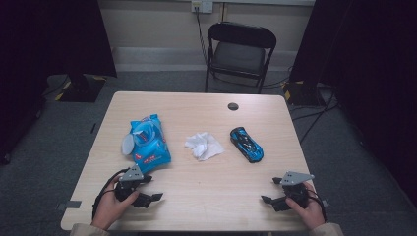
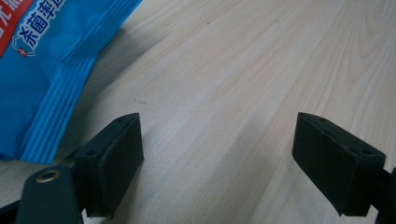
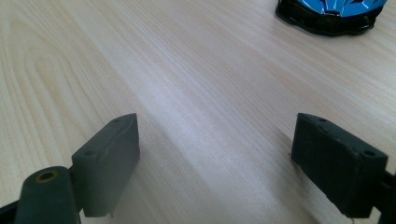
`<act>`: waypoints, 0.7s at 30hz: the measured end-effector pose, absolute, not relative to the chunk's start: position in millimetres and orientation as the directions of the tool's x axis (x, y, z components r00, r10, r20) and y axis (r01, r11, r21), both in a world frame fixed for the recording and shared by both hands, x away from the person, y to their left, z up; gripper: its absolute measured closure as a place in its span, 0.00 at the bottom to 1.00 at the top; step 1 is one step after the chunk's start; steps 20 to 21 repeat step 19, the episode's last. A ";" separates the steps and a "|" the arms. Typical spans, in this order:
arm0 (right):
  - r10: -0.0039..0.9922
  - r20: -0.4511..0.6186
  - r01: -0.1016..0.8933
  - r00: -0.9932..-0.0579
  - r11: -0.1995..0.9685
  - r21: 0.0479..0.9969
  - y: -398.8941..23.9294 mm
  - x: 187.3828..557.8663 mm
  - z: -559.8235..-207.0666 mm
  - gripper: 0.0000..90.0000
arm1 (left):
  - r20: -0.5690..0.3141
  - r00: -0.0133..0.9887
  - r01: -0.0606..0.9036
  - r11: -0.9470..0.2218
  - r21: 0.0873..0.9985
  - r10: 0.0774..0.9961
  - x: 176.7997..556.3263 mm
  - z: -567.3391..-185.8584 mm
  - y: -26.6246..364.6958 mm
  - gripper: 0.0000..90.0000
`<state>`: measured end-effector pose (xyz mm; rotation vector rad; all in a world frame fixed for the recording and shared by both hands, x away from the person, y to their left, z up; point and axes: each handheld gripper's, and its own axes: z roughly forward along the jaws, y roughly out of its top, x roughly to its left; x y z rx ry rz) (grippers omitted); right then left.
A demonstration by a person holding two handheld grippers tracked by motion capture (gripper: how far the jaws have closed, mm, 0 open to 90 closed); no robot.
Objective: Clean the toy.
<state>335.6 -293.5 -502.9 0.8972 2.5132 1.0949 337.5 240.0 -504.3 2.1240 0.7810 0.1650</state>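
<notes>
On the wooden table (image 1: 206,196) three things were laid out in a row across the middle: a blue packet of wipes (image 1: 147,140) at the left, a crumpled white tissue (image 1: 203,146) in the centre and a blue toy car (image 1: 246,144) at the right. The left gripper (image 1: 146,195) was rested low on the table near the front edge, and its jaws were seen wide apart with nothing between them; in the left gripper view only bare wood was framed by the two black pads (image 2: 114,161), while the sealed end of the packet (image 2: 51,70) was found at about ten o'clock from them, just beside the left pad but not touching it. The right gripper (image 3: 229,163) was also released and empty, held near the front right corner (image 1: 275,199), and the car (image 3: 331,14) was seen far off at about one o'clock from its jaws. The packet was judged to be the nearest thing to either hand, and the left hand (image 1: 110,206) was clearly closer to it than the right one. In the high view its long axis ran roughly from eleven to five o'clock, with the near short end turned toward the left gripper, so a small advance toward eleven o'clock would probably be needed before that end could be taken.
</notes>
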 end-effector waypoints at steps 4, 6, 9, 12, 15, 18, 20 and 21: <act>0.632 0.007 0.435 -0.775 0.524 0.732 -293.8 335.2 -503.4 0.16 | -0.144 0.798 0.470 -0.454 0.757 0.585 336.7 -504.4 239.9 0.18; 0.631 0.005 0.433 -0.776 0.526 0.732 -293.7 335.2 -503.5 0.16 | -0.133 0.802 0.461 -0.464 0.756 0.582 336.1 -504.4 239.5 0.18; 0.631 0.005 0.434 -0.775 0.527 0.731 -293.9 335.4 -503.5 0.16 | -0.109 0.809 0.447 -0.485 0.752 0.577 335.1 -504.3 238.1 0.17; 0.629 0.001 0.430 -0.777 0.531 0.730 -293.9 335.5 -503.6 0.15 | -0.058 0.825 0.411 -0.525 0.745 0.563 333.2 -504.5 235.6 0.17; 0.631 0.002 0.432 -0.776 0.530 0.730 -293.7 335.7 -503.7 0.15 | -0.019 0.834 0.384 -0.556 0.738 0.551 331.4 -505.0 232.9 0.16; 0.632 0.003 0.435 -0.775 0.530 0.728 -293.5 336.1 -503.7 0.14 | -0.019 0.835 0.383 -0.557 0.737 0.550 331.3 -505.1 232.6 0.15; 0.632 0.003 0.435 -0.775 0.530 0.728 -293.4 336.2 -503.7 0.14 | -0.017 0.835 0.382 -0.558 0.737 0.549 331.3 -505.0 232.7 0.15; 0.632 0.003 0.435 -0.775 0.530 0.728 -293.4 336.2 -503.7 0.14 | -0.017 0.835 0.382 -0.558 0.737 0.549 331.3 -505.0 232.7 0.15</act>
